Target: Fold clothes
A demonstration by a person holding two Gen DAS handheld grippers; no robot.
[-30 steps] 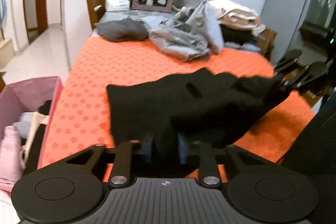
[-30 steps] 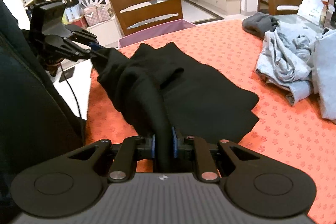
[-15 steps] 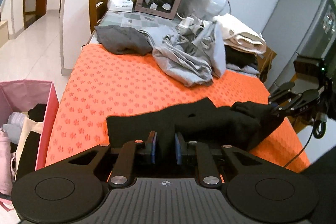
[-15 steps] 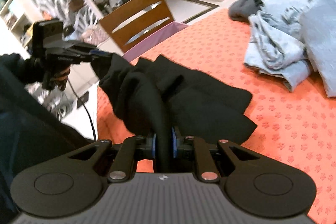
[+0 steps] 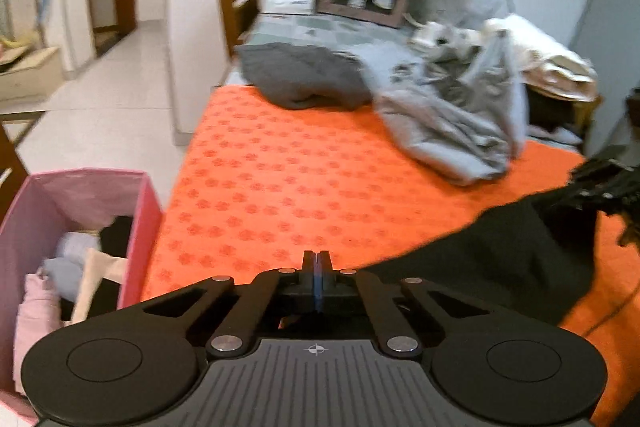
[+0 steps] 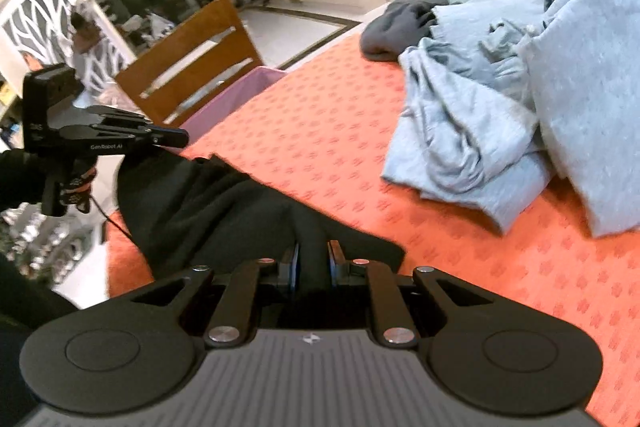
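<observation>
A black garment [image 6: 224, 211] lies bunched on the orange tablecloth [image 5: 304, 179] near the table's front edge. My right gripper [image 6: 314, 251] is shut on a fold of it, the cloth pinched between the pads. In the left wrist view my left gripper [image 5: 317, 259] is shut, its fingers pressed together with nothing between them, and the black garment [image 5: 500, 259] lies off to its right. The right wrist view shows the left gripper [image 6: 176, 137] hovering just above the garment's left end, held by a gloved hand [image 6: 76, 183].
A pink fabric bin [image 5: 92, 187] with several clothes stands on the floor left of the table. A light grey pile [image 5: 452, 123], a dark grey garment [image 5: 300, 79] and cream clothes [image 5: 552, 63] fill the far end. A wooden chair [image 6: 188, 67] stands at the table's side.
My left gripper has let go of the black garment, shut empty and swung left. The right gripper still holds its fold and has rolled, and the garment has dropped lower onto the cloth.
</observation>
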